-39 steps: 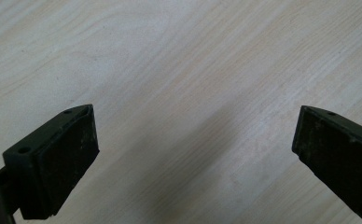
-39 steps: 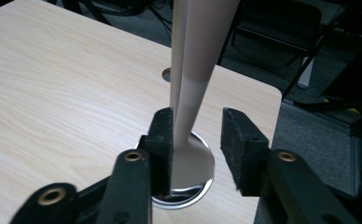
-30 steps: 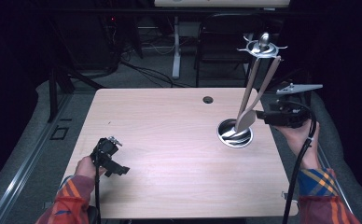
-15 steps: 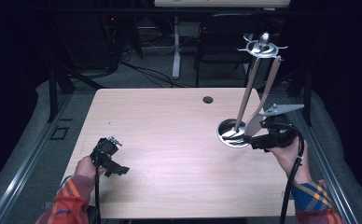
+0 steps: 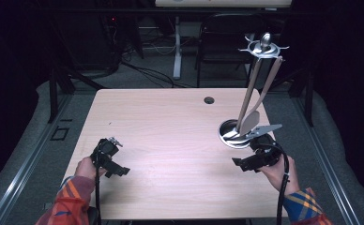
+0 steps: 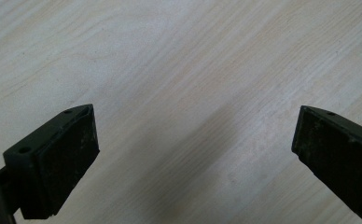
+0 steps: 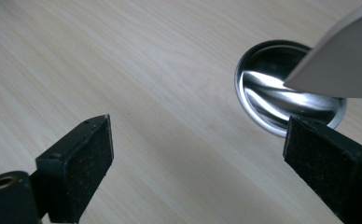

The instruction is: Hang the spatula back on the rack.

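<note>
A metal utensil stand (image 5: 263,47) rises from a round shiny base (image 5: 234,133) at the table's right side. A pale spatula (image 5: 250,119) and a second long utensil hang from its top. My right gripper (image 5: 240,165) sits low over the wood just in front of the base. Its jaws have just been opening, with nothing between them. In the right gripper view my right gripper (image 7: 198,172) is open over bare wood, with the base (image 7: 263,116) and the spatula blade (image 7: 342,60) ahead to the right. My left gripper (image 5: 116,168) rests at the front left. In its own view my left gripper (image 6: 193,158) is open and empty.
The light wooden table (image 5: 170,122) has a dark cable hole (image 5: 209,100) near its far edge. A chair (image 5: 227,37) and a desk leg stand in the dark behind the table. Grey floor runs along both sides.
My right gripper has come down and back toward the front edge, away from the hanging utensils, to just in front of the stand's base. The left gripper has stayed in place.
</note>
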The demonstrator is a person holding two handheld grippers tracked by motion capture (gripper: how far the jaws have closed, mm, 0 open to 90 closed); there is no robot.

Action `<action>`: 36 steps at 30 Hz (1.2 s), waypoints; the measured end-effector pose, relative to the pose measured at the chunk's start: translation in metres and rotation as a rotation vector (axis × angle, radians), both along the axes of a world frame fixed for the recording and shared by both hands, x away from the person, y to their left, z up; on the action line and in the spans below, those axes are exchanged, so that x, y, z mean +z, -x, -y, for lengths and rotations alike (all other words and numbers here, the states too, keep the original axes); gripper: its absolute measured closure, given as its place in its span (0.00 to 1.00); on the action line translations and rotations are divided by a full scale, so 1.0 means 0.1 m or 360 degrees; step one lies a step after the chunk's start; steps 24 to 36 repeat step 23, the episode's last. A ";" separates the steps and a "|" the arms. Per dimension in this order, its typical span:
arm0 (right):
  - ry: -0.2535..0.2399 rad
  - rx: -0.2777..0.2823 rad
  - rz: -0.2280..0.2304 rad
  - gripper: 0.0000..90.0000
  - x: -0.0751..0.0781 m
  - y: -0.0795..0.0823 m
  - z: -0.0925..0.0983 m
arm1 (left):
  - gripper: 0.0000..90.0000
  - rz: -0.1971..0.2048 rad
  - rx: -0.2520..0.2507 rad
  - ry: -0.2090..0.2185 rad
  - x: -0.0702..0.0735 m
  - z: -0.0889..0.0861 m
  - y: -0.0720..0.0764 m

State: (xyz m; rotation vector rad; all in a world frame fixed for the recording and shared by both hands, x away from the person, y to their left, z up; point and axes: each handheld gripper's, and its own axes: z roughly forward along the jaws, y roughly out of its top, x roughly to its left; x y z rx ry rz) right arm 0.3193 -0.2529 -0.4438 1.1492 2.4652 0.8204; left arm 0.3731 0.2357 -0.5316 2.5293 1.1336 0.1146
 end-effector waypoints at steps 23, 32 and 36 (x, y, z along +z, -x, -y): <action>0.0223 0.0169 -0.0348 0.04 -0.74 0.01 -0.23 | 0.02 -0.0021 -0.0022 -0.0041 -0.03 0.03 -0.01; 0.0223 0.0169 -0.0348 0.04 -0.74 0.01 -0.23 | 0.02 -0.0021 -0.0022 -0.0041 -0.03 0.03 -0.01; 0.0223 0.0169 -0.0348 0.04 -0.74 0.01 -0.23 | 0.02 -0.0021 -0.0022 -0.0041 -0.03 0.03 -0.01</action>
